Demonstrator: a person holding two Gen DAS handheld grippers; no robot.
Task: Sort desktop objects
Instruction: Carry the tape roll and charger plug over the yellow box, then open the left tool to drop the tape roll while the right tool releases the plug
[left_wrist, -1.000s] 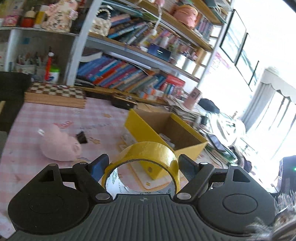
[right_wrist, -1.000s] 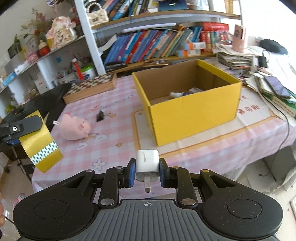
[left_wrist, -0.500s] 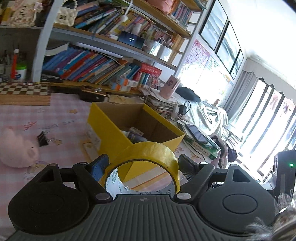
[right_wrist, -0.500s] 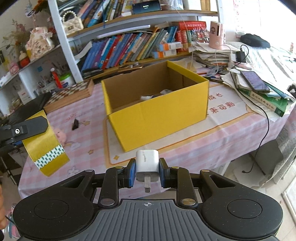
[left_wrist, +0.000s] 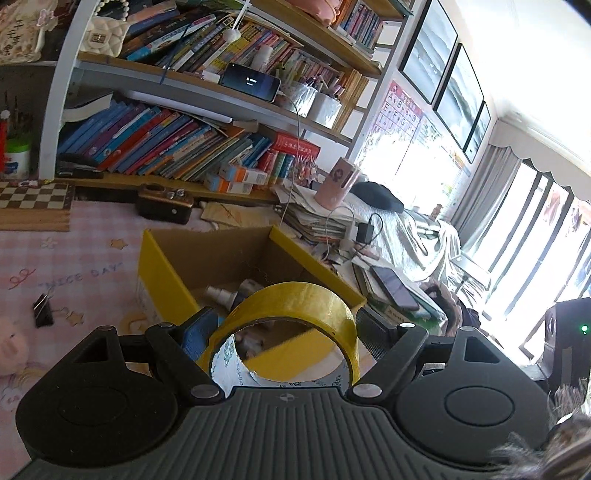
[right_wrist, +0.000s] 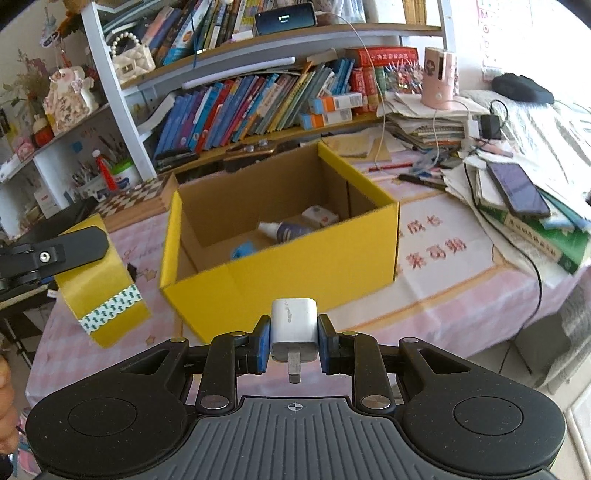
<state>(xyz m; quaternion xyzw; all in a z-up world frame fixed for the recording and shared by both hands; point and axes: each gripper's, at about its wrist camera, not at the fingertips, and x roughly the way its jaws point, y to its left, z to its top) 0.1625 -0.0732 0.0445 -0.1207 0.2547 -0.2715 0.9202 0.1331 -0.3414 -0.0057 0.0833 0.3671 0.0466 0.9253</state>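
My left gripper (left_wrist: 286, 332) is shut on a yellow tape roll (left_wrist: 295, 302), held in the air just before the near corner of the open yellow cardboard box (left_wrist: 162, 266). The roll also shows in the right wrist view (right_wrist: 99, 284), left of the box (right_wrist: 295, 266). My right gripper (right_wrist: 293, 341) is shut on a white charger plug (right_wrist: 294, 325), prong toward the camera, above the table in front of the box. A small bottle (right_wrist: 284, 230) and other small items lie inside the box.
A pink plush pig (left_wrist: 11, 343) and a black binder clip (left_wrist: 42, 310) lie on the pink checked tablecloth left of the box. A chessboard (left_wrist: 33, 201) sits at the back. Stacked books, papers and a phone (right_wrist: 517, 188) crowd the right side. Bookshelves stand behind.
Both grippers have moved closer to the yellow box, each still holding its object. The left view has swung right, so the pig and clip slid to the left edge.
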